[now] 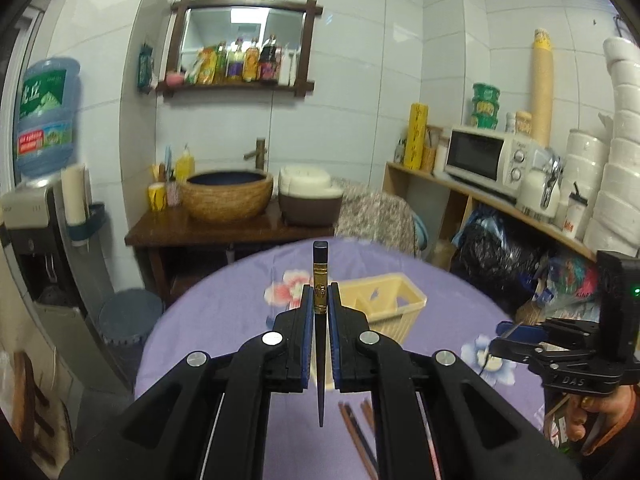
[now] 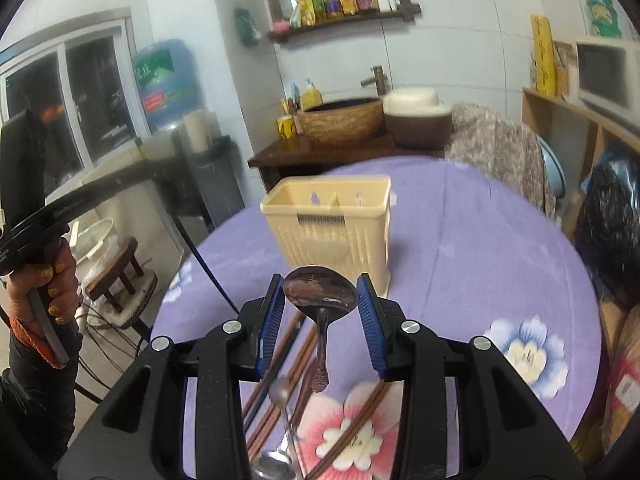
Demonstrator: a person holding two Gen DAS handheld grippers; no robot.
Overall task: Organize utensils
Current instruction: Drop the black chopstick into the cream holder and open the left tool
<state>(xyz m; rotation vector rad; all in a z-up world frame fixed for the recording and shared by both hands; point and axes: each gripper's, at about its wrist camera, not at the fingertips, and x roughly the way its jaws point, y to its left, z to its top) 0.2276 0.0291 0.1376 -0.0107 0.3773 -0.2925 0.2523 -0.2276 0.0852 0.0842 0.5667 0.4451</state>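
Chopstick [image 1: 320,320] gripped, spoon [image 2: 320,294] gripped, holder [image 2: 332,224] beyond

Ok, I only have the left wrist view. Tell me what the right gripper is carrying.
Observer: The right gripper is shut on a metal spoon, pads on the bowl's edges, handle hanging down.
Operator: Tell me what else lies below it; I see only a few stick ends.
Observer: Several brown chopsticks and another spoon lie on the purple tablecloth.
Operator: Describe the near face of the holder.
Observer: The cream utensil holder has a slotted front wall with a small dark grille near its top, and dividers inside.
Operator: Confirm nothing is in it.
Observer: No utensil sticks up from it; its floor is hidden.
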